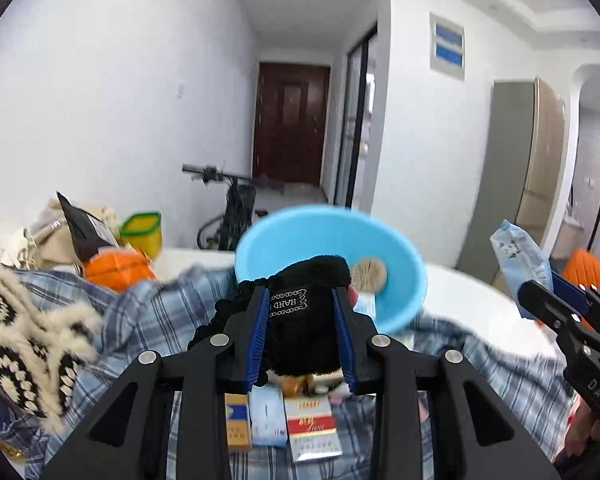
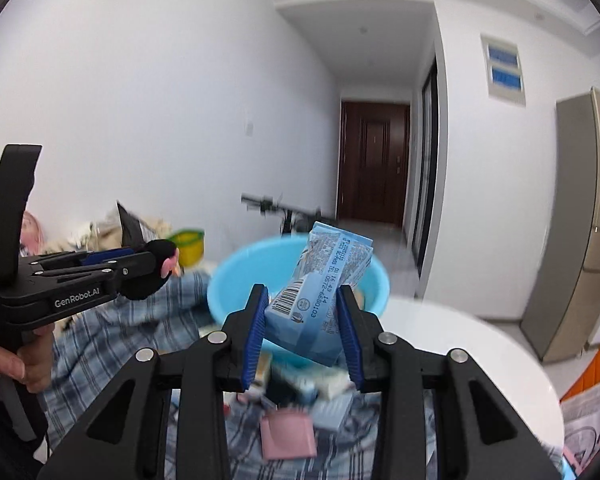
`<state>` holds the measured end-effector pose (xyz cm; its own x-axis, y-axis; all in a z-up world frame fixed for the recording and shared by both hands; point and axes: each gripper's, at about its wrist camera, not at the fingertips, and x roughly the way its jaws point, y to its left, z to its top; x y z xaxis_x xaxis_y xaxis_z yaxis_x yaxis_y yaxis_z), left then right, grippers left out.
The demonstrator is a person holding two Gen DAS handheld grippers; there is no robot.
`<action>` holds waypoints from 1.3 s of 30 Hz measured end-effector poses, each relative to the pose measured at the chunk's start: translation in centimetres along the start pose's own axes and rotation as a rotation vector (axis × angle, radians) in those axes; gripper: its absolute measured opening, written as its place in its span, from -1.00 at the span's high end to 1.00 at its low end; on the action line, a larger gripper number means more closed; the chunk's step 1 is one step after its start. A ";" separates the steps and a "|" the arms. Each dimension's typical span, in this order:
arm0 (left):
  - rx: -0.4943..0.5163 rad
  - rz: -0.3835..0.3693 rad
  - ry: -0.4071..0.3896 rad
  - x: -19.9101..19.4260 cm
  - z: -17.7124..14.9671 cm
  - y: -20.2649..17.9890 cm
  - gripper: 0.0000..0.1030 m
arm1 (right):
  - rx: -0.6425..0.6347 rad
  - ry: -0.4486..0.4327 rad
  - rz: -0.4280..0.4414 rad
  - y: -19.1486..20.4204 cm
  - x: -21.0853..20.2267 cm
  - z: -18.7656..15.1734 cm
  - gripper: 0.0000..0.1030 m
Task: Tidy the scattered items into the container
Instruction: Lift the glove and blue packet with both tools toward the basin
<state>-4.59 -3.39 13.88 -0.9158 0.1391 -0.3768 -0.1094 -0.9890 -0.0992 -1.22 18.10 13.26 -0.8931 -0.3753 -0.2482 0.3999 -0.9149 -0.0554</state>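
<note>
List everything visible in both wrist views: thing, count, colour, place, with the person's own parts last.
basin: 1, light blue, on the table ahead of both grippers
black glove: 1, black, between the left gripper's pads
blue packet: 1, light blue, between the right gripper's pads
plaid cloth: 1, blue-grey checks, spread over the table
cigarette packs: about 3, red, blue and gold, on the cloth below the left gripper
pink card: 1, pink, on the cloth
orange bag: 1, far left
green tub: 1, yellow-green, far left
table: 1, white
bicycle: 1, black, by the wall
door: 1, dark brown, hallway end
left gripper: shut on the glove
right gripper: shut on the packet
hand: 1, on the left gripper's handle
</note>
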 end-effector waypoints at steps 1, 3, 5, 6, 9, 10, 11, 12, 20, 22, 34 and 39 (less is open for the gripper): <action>-0.002 0.009 -0.017 -0.5 0.3 0.0 0.35 | -0.006 -0.016 0.000 0.2 -0.4 0.3 0.35; 0.003 0.018 -0.037 -1.2 0.6 0.1 0.35 | -0.016 -0.032 0.009 0.6 -1.1 0.7 0.35; 0.002 0.014 -0.042 -1.5 0.8 0.2 0.35 | -0.021 -0.043 0.020 0.9 -1.5 1.0 0.35; 0.002 0.013 -0.042 -1.6 0.9 0.2 0.34 | -0.022 -0.047 0.022 1.1 -1.5 1.0 0.35; 0.007 0.003 -0.038 -1.4 1.0 0.0 0.34 | -0.019 -0.043 0.021 1.1 -1.0 1.0 0.35; 0.010 -0.001 -0.042 -1.2 1.1 -0.2 0.34 | -0.018 -0.041 0.020 1.1 -0.7 1.1 0.35; 0.016 -0.003 -0.048 -1.1 1.2 -0.4 0.34 | -0.019 -0.041 0.018 1.0 -0.5 1.1 0.35; 0.025 -0.004 -0.054 -0.7 1.3 -0.6 0.34 | -0.022 -0.042 0.014 1.0 -0.5 1.1 0.35; 0.049 -0.038 -0.077 3.8 3.7 -1.3 0.34 | -0.021 -0.038 -0.011 -0.7 4.2 2.3 0.35; 0.016 -0.031 -0.075 5.8 4.7 -0.9 0.33 | 0.000 -0.037 -0.017 -1.3 5.9 3.0 0.35; 0.036 0.039 -0.045 19.5 9.3 -0.2 0.33 | 0.028 0.007 -0.049 -3.1 18.1 7.0 0.35; 0.015 0.043 -0.006 23.1 11.1 0.2 0.33 | 0.054 0.038 -0.083 -4.6 22.1 7.6 0.35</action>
<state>-30.07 -0.92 15.37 -0.9220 0.0962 -0.3750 -0.0755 -0.9947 -0.0695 -24.40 12.93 15.35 -0.9138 -0.2930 -0.2812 0.3122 -0.9497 -0.0250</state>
